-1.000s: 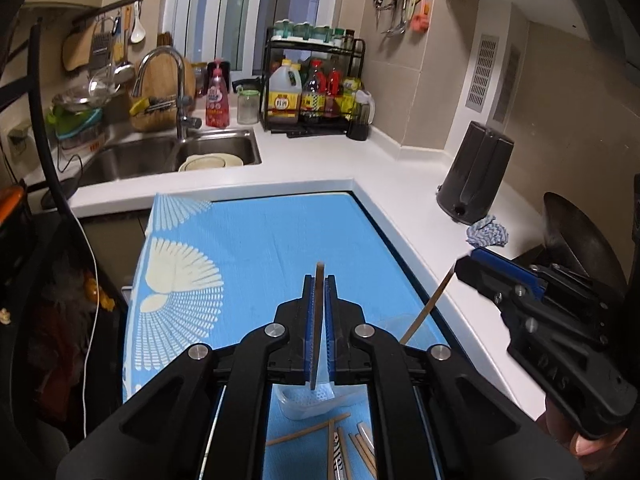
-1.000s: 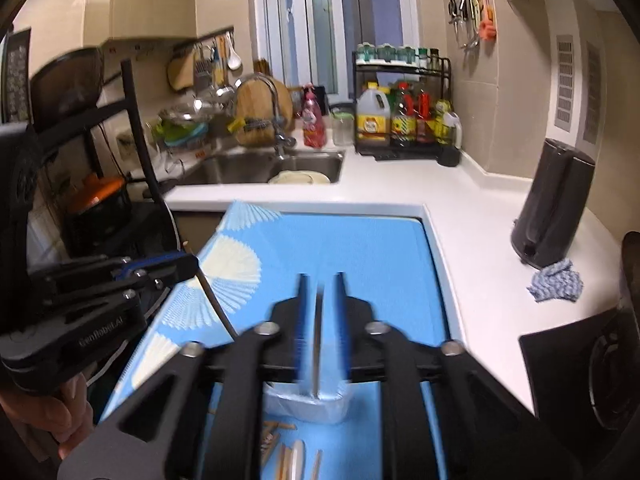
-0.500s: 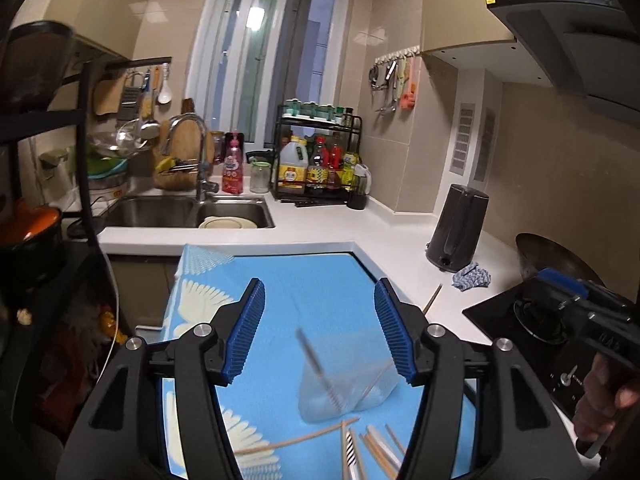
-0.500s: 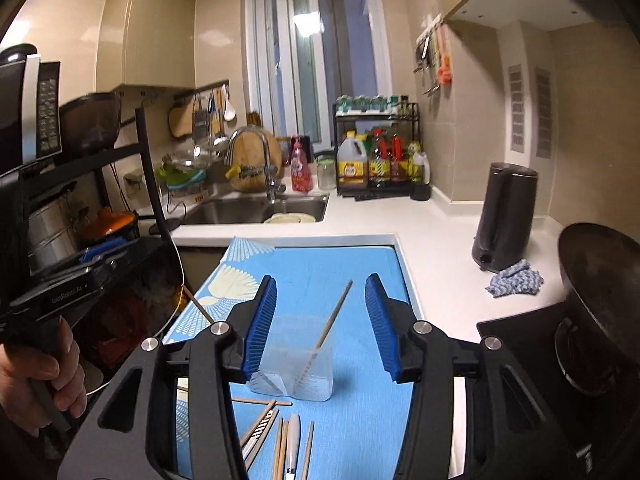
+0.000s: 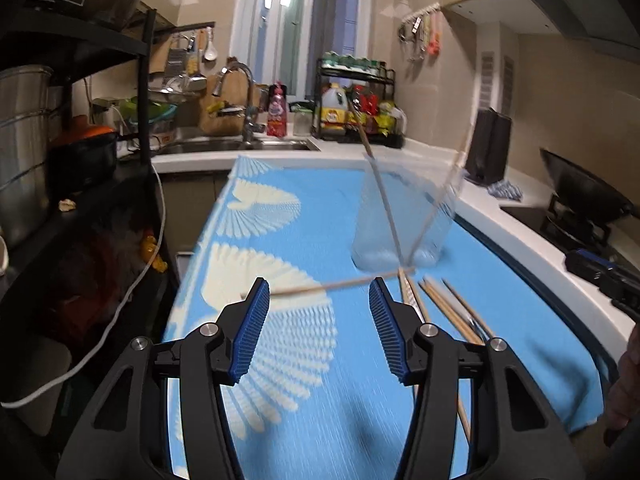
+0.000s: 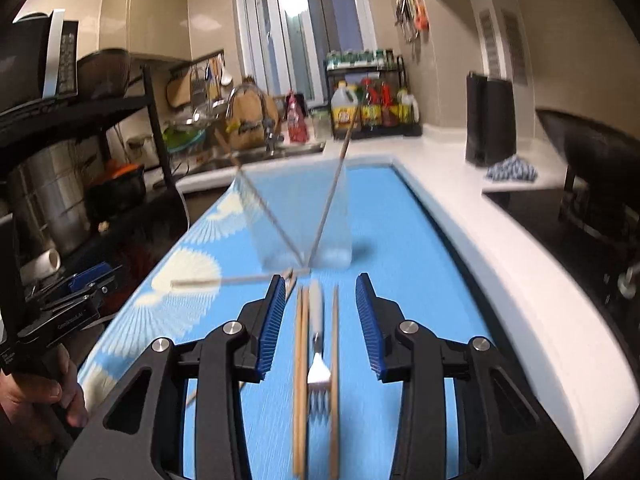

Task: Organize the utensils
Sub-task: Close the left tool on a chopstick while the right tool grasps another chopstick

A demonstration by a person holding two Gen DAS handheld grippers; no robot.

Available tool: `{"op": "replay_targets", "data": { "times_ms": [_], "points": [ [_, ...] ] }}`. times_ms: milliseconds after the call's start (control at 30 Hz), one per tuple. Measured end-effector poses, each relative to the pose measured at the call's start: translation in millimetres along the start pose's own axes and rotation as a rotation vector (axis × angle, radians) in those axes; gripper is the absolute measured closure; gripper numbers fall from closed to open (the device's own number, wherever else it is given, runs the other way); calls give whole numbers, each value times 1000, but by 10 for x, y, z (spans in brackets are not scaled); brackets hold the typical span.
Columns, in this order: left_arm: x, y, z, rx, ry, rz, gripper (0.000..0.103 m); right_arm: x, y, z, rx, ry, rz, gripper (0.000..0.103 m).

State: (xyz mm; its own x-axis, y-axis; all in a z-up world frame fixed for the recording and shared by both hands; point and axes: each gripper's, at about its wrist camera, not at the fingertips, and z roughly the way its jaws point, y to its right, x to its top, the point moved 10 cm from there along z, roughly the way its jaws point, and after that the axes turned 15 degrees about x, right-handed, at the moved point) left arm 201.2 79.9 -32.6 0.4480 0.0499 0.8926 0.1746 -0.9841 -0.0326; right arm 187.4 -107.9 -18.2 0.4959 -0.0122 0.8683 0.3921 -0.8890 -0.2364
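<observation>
Wooden chopsticks (image 5: 382, 196), two, already lean crossed inside the clear cup (image 5: 400, 220) on the blue mat (image 5: 320, 208); the left gripper (image 5: 318, 320) is spread and empty above one loose chopstick (image 5: 328, 287).

From the right wrist, the right gripper (image 6: 320, 312), also spread, hovers over a fork (image 6: 318, 344) and more chopsticks (image 6: 301, 360) not yet sorted. Nothing blocks them.

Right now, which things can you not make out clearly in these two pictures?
- Left view: the utensils beside the cup are partly hidden by the left claw.
- Left view: the right claw is cut off by the edge.
- Right view: the fork and chopsticks are motion-blurred.
</observation>
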Motion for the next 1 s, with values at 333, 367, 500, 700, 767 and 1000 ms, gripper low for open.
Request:
{"op": "replay_targets", "data": {
  "times_ms": [333, 367, 500, 700, 767, 1000],
  "points": [
    [-384, -23, -64, -76, -55, 66, 70, -584, 3, -27, -15, -106, -46, 65],
    [-379, -46, -42, -77, -54, 71, 71, -606, 22, -27, -20, -112, -40, 65],
    [-361, -61, 97, -94, -67, 100, 71, -684, 109, -48, -39, -134, 1, 69],
    [-246, -178, 577, -122, -134, 113, 71, -872, 178, -27, -48, -184, 22, 71],
    [-189, -227, 804, -113, -166, 129, 71, -918, 213, -8, -47, -197, 40, 71],
    [-121, -313, 1508, -97, -266, 228, 52, -1079, 296, 91, -39, -264, 79, 70]
  ]
}}
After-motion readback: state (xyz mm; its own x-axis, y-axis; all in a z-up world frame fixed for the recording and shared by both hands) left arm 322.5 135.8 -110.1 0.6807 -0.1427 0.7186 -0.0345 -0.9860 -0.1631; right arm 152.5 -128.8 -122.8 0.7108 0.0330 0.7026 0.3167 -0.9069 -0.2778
